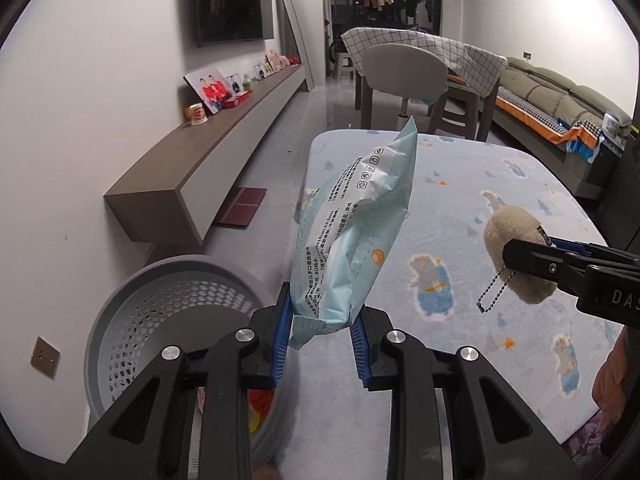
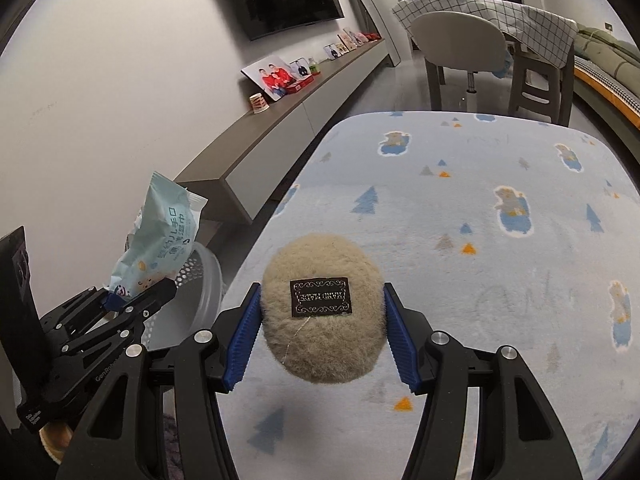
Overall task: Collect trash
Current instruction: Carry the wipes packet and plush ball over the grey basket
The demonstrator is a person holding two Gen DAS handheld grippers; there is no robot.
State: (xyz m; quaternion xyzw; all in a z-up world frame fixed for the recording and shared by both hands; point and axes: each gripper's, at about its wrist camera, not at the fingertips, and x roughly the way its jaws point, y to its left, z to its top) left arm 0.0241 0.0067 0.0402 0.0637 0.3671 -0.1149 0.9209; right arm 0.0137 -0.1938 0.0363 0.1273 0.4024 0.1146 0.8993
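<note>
My left gripper [image 1: 320, 336] is shut on the bottom end of a light blue wet-wipes packet [image 1: 356, 232], held upright at the table's left edge, just right of a grey perforated trash basket [image 1: 168, 320]. The packet [image 2: 160, 240], left gripper [image 2: 132, 300] and basket [image 2: 200, 284] also show at the left of the right wrist view. My right gripper [image 2: 322, 328] is shut on a beige fuzzy pouch [image 2: 324, 312] with a black label, held above the table. In the left wrist view the pouch [image 1: 516, 256] hangs a ball chain [image 1: 494, 288].
The table carries a pale blue cloth [image 2: 480, 240] printed with bears and trees. A long low cabinet [image 1: 224, 136] with photo frames runs along the left wall. A chair [image 1: 404, 76], a covered table and a sofa [image 1: 560, 100] stand beyond. Red and yellow scraps lie in the basket.
</note>
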